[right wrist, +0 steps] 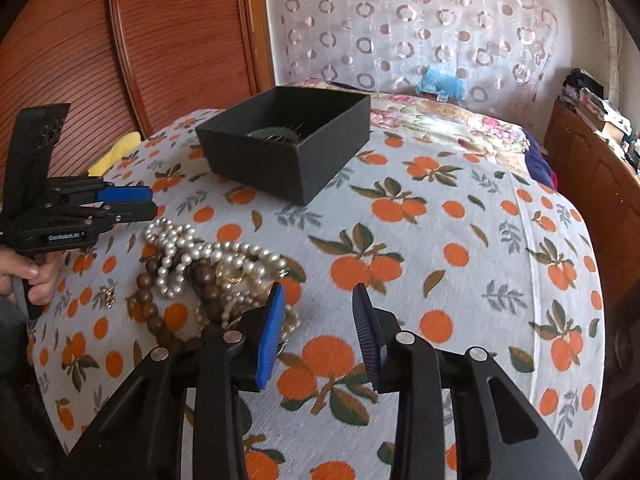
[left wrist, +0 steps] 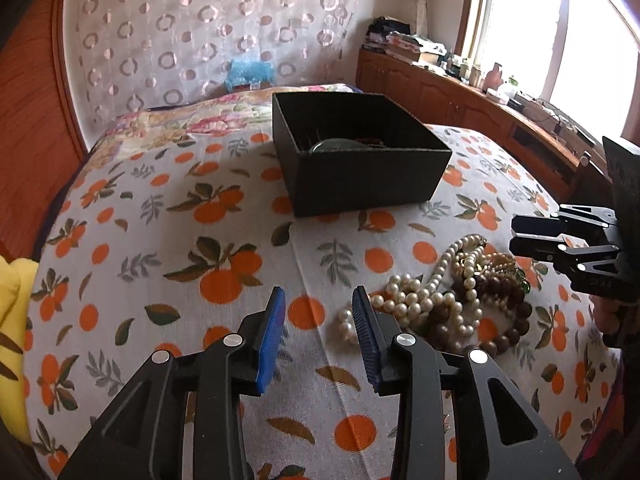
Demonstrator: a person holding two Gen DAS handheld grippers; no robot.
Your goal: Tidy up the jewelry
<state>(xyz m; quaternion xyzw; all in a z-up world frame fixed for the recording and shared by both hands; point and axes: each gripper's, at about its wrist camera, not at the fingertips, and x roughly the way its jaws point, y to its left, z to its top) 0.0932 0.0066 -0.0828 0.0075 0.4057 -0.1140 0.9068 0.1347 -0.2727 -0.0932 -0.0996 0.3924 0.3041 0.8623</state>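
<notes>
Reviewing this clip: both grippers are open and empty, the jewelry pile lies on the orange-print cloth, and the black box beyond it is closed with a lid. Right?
Not quite: the black box has no lid; the left wrist view shows its open top with items inside. The rest holds: left gripper and right gripper open and empty, jewelry pile on the orange-print cloth.

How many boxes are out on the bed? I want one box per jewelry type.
1. The black box sits open on the orange-print bedspread, beyond the jewelry pile. Nothing else box-like shows on the bed.
</notes>
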